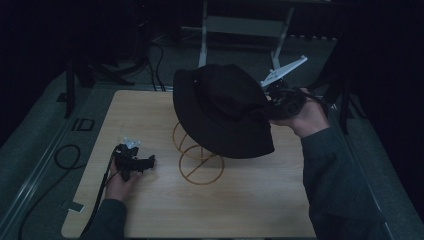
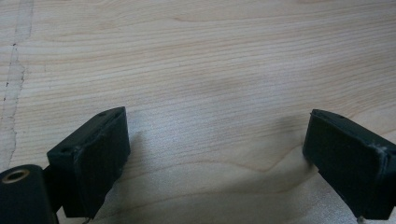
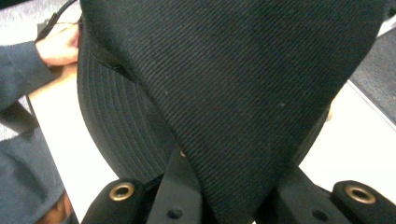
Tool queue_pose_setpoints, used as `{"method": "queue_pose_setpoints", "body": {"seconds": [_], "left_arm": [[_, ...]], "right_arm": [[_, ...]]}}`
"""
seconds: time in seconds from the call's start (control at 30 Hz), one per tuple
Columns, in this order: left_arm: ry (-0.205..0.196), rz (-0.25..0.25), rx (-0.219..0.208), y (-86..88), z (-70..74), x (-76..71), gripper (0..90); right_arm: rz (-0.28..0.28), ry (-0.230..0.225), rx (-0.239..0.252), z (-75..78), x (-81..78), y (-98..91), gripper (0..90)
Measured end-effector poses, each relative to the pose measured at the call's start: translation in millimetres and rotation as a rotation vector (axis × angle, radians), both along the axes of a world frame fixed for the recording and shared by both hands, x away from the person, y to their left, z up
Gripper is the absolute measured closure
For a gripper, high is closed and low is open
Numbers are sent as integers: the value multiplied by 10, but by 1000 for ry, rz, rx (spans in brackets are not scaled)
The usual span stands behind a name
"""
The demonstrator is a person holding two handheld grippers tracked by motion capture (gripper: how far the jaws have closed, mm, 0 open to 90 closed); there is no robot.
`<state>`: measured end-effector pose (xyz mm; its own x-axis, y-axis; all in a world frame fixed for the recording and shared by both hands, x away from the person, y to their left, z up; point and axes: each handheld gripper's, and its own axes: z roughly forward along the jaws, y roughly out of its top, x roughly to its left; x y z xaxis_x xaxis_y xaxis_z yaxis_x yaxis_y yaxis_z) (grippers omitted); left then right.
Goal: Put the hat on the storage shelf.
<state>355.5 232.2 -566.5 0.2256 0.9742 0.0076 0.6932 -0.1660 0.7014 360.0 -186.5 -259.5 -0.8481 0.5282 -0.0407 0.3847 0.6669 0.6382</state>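
A black brimmed hat [image 1: 220, 107] hangs tilted over a gold wire stand [image 1: 200, 155] at the middle of the wooden table [image 1: 260, 200]. My right gripper [image 1: 272, 100] is shut on the hat's crown at its right side. In the right gripper view the hat's black cloth [image 3: 243, 93] is pinched between the two jaws, with the stitched brim [image 3: 116, 126] to the left. My left gripper [image 1: 147, 162] rests low on the table at the left, and its jaws stand open over bare wood [image 2: 215, 84] with nothing between them.
A black cable [image 1: 70, 160] loops on the grey floor left of the table. A metal frame [image 1: 240, 30] stands behind the table's far edge. The person's other hand [image 3: 58, 44] and sleeve lie at the left in the right gripper view.
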Motion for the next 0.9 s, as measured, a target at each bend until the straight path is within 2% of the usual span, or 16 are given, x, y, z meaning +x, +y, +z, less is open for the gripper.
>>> {"method": "queue_pose_setpoints", "body": {"seconds": [0.33,0.5,0.67,0.9], "left_arm": [[0,0,-1,0,0,0,75],[0,0,0,1,0,0,75],[-1,1,-2,-1,-1,0,75],[1,-1,0,1,0,0,75]], "right_arm": [[84,42,-47,-148,41,301,851],[120,58,-51,-203,44,422,833],[142,72,-53,-239,53,490,767],[98,60,-55,-295,115,535,685]]}}
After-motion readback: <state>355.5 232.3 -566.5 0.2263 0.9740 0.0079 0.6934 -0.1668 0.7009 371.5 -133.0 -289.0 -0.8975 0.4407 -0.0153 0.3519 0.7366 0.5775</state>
